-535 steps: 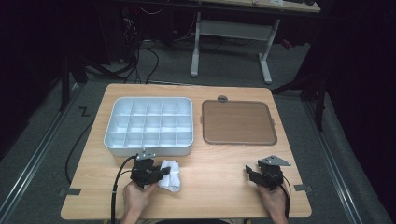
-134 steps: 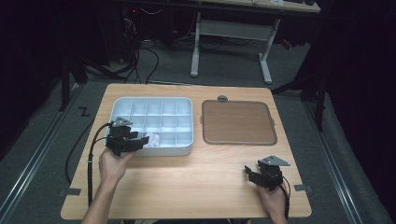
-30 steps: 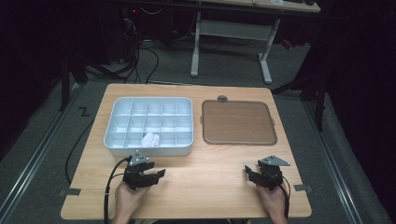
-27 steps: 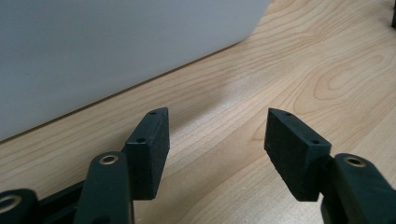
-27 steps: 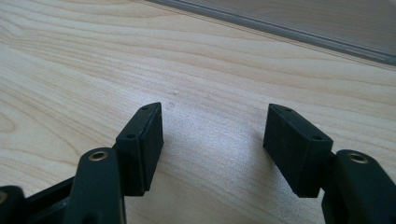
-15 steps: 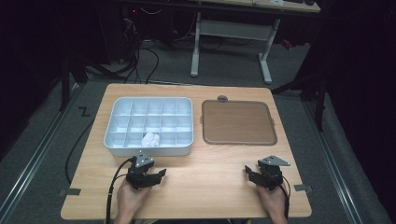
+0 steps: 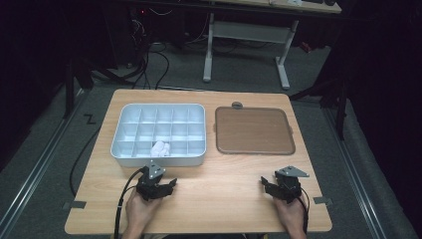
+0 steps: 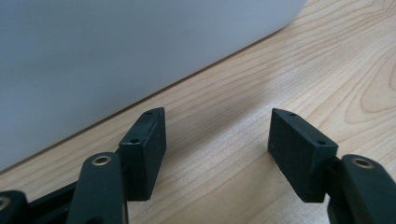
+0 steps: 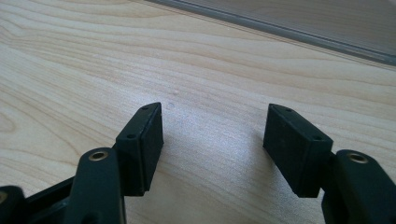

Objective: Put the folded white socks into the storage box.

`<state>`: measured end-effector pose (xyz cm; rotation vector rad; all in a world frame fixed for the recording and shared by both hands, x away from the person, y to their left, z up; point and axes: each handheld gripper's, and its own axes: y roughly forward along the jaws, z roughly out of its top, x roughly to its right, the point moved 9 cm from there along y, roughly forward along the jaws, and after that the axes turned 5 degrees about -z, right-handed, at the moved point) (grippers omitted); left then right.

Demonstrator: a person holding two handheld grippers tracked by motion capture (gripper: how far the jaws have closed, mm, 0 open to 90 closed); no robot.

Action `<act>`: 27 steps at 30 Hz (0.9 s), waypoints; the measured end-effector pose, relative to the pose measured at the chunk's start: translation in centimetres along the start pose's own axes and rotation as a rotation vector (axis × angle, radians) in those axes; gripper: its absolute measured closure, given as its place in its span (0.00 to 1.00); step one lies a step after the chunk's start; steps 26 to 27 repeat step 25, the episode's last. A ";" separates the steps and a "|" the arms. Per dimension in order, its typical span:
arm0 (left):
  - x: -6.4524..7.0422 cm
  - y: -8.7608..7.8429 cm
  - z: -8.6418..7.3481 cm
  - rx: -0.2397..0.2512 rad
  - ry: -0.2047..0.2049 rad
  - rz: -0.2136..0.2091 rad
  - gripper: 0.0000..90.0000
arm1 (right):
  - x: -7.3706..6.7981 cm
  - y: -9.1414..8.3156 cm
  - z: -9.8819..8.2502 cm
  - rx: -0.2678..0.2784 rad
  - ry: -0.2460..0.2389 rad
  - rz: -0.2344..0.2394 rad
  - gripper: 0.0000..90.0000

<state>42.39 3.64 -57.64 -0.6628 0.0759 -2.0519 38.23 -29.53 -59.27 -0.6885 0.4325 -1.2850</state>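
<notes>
White wad (image 7: pixel 160 148) is sitting in the divided tray (image 7: pixel 122 130), front row of compartments, second or third from the left; hard to tell which. Tray is occupying the desk's (image 7: pixel 229 199) left-rear half, brown lid (image 7: pixel 254 130) lying beside it toward the right edge. Left gripper (image 7: pixel 166 183) is resting near the front edge just in front of the tray, jaws spread and having just been opening, nothing between them but bare wood. Right gripper (image 7: pixel 266 185) is sitting near the front-right corner, jaws spread too, empty. Judging the drop-off as done; what's probably remaining is closing the tray with the lid, if that's part of it.
</notes>
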 end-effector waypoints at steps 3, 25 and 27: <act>-0.1 0.1 0.1 0.016 0.000 -0.003 0.38 | 0.0 0.0 0.0 0.000 -0.001 0.000 0.43; -0.2 0.2 0.1 0.020 -0.003 0.006 0.37 | 0.0 0.0 0.0 0.000 0.001 0.001 0.42; -0.2 0.2 0.1 0.020 -0.003 0.006 0.37 | 0.0 0.0 0.0 0.000 0.001 0.001 0.42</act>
